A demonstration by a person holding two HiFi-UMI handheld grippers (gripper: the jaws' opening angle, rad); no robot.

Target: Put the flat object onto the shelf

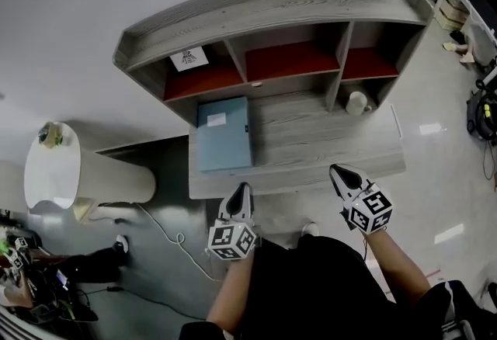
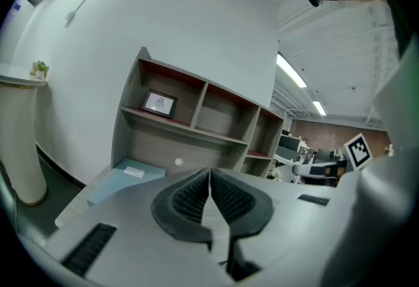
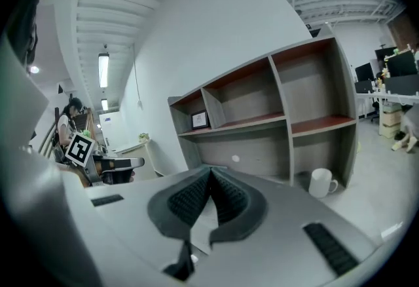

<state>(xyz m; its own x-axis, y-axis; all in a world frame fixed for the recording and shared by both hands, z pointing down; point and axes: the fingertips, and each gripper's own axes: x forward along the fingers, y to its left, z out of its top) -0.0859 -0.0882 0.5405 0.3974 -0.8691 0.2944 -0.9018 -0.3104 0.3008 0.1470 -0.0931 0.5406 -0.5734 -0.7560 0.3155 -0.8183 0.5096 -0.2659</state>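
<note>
A flat light-blue box (image 1: 224,133) lies on the left part of the grey desk (image 1: 326,146), under the shelf unit (image 1: 272,36); the left gripper view shows the box (image 2: 124,181) too. My left gripper (image 1: 242,189) hovers at the desk's front edge, just right of the box's near end, shut with nothing in it (image 2: 209,177). My right gripper (image 1: 338,172) hangs over the front edge further right, also shut and empty (image 3: 209,177). The shelf (image 3: 262,122) has three red-floored compartments.
A small framed picture (image 1: 189,58) stands in the left compartment. A white mug (image 1: 356,103) sits on the desk under the right compartment, and the mug (image 3: 321,182) also shows in the right gripper view. A round white table (image 1: 54,168) stands left of the desk. A cable (image 1: 167,237) trails on the floor.
</note>
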